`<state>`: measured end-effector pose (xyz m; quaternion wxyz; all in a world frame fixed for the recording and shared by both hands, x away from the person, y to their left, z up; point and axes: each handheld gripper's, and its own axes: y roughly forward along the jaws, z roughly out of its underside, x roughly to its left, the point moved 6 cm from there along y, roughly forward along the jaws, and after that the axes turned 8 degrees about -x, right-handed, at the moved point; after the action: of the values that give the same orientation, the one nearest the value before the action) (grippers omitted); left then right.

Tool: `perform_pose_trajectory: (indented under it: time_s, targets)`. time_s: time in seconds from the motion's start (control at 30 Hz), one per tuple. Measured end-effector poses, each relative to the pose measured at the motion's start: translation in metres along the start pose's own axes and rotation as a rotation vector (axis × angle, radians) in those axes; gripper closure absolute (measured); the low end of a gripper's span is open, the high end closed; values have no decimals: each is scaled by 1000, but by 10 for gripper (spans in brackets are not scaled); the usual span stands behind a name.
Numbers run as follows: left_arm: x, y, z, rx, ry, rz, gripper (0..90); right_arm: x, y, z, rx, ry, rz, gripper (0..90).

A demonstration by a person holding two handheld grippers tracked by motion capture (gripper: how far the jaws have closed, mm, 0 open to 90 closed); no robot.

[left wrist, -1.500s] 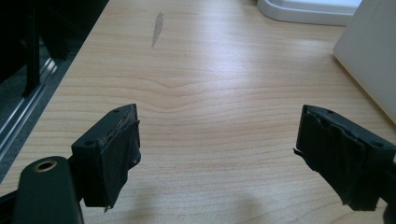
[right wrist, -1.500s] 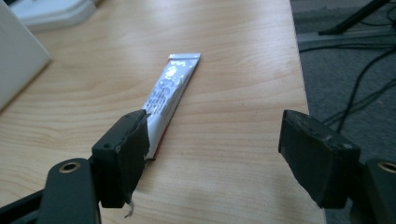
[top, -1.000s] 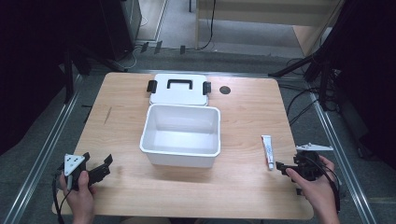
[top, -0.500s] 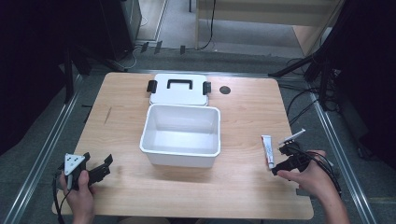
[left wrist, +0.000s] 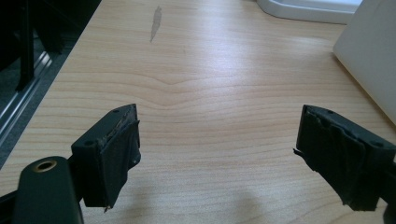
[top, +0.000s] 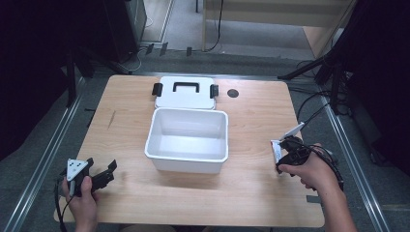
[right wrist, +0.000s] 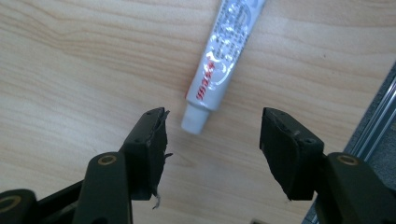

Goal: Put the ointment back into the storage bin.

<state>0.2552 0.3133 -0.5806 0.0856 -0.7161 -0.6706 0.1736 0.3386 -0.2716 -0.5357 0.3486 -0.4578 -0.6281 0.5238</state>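
A small white and silver tube (top: 276, 148) with red print lies on the wooden table near its right edge. In the right gripper view the tube (right wrist: 219, 65) points its white cap toward me. My right gripper (right wrist: 213, 119) hangs just above it, cap end level with the fingertips. Its jaws have just been closing but stand apart, touching nothing. In the high view a hand holds that gripper (top: 282, 157) over the tube. My left gripper (top: 102, 166) rests at the front left, and its jaws (left wrist: 217, 121) are wide open over bare wood.
An open white bin (top: 188, 159) stands mid-table, its flat lid (top: 185, 96) with black handle and clips lying behind it. The bin's wall (left wrist: 373, 51) is to the right of the left gripper. A metal rail (right wrist: 378, 135) runs along the table's right edge.
The right hand has moved left and forward from the table's right edge to a spot over the tube, and its jaws have narrowed. The left hand has stayed still.
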Motion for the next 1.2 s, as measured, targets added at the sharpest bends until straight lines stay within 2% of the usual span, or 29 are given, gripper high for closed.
perform_pose_trajectory:
  time_s: [0.1,0.13,0.23,0.5,0.7,0.8,1.03,1.2]
  targets:
    - [0,0,0,0,1,1,142,-1,5,-8,2,22,2,463]
    - [0,0,0,0,-2,1,142,-3,10,-12,10,53,4,484]
    - [0,0,0,0,-2,1,142,-4,15,-16,16,72,-1,501]
    - [0,0,0,0,-3,1,142,-5,28,-27,30,94,14,577]
    - [0,0,0,-1,-4,1,142,-3,34,-31,35,73,35,637]
    - [0,0,0,-1,-2,1,142,-2,35,-33,35,64,36,703]
    - [0,0,0,-1,-3,1,142,2,34,-34,24,35,20,716]
    - [0,0,0,-1,-2,1,142,7,27,-38,3,20,4,717]
